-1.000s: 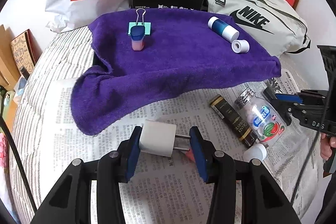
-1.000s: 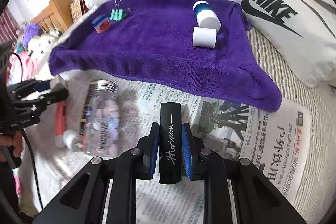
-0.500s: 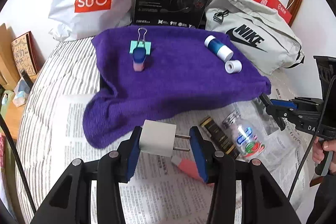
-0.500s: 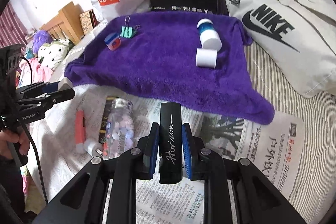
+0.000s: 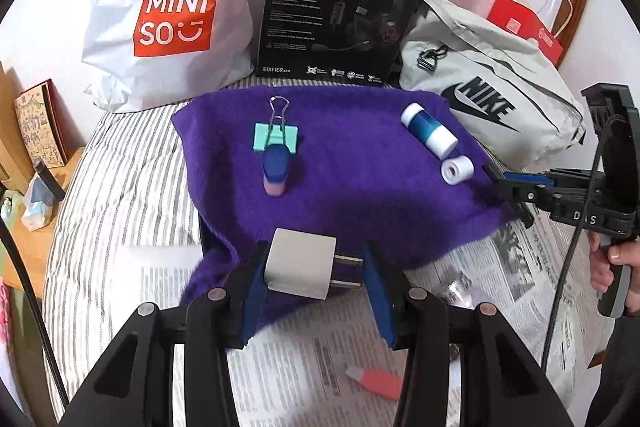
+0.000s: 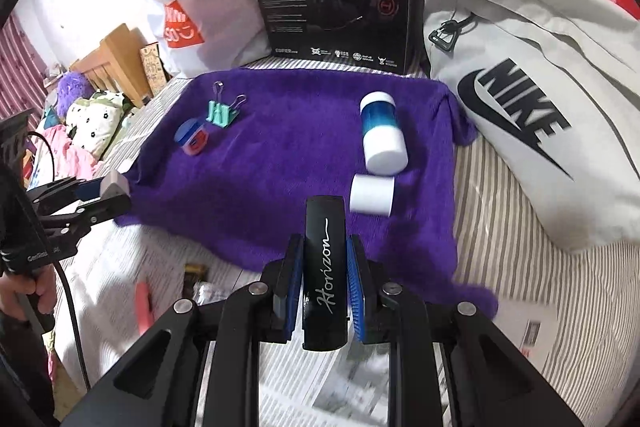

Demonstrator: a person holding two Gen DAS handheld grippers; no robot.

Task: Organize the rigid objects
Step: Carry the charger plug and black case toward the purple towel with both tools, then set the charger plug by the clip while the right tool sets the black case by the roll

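**Both grippers loaded, carry toward the towel in hand**

The left gripper (image 5: 316, 277) is clamped on a white plug (image 5: 300, 263), its body against one pad and its prongs against the other. The plug hangs over the near edge of the purple towel (image 5: 360, 195), clear of the cloth.

The right gripper (image 6: 323, 281) is closed tight on a black bar (image 6: 324, 267) marked "Horizon", held upright between the blue pads. It sits above the near right part of the towel, just near of a white cap (image 6: 372, 194).

Already lying on the towel: a green clip (image 5: 276, 137) with a blue-and-pink piece (image 5: 275, 167) touching it at the left, and a blue-and-white bottle (image 5: 429, 131) beside the cap at the right. A jar (image 6: 208, 293), a pink item (image 5: 376, 381) and a dark box remain on the newspaper (image 5: 320, 367); all three are blurred.

Judgement: this is the transport step, with two items carried to join those on the towel. The next move calls for lowering each onto open cloth in the middle, clear of the cap and clip, then parting the jaws. The plug's prongs may catch the pile.
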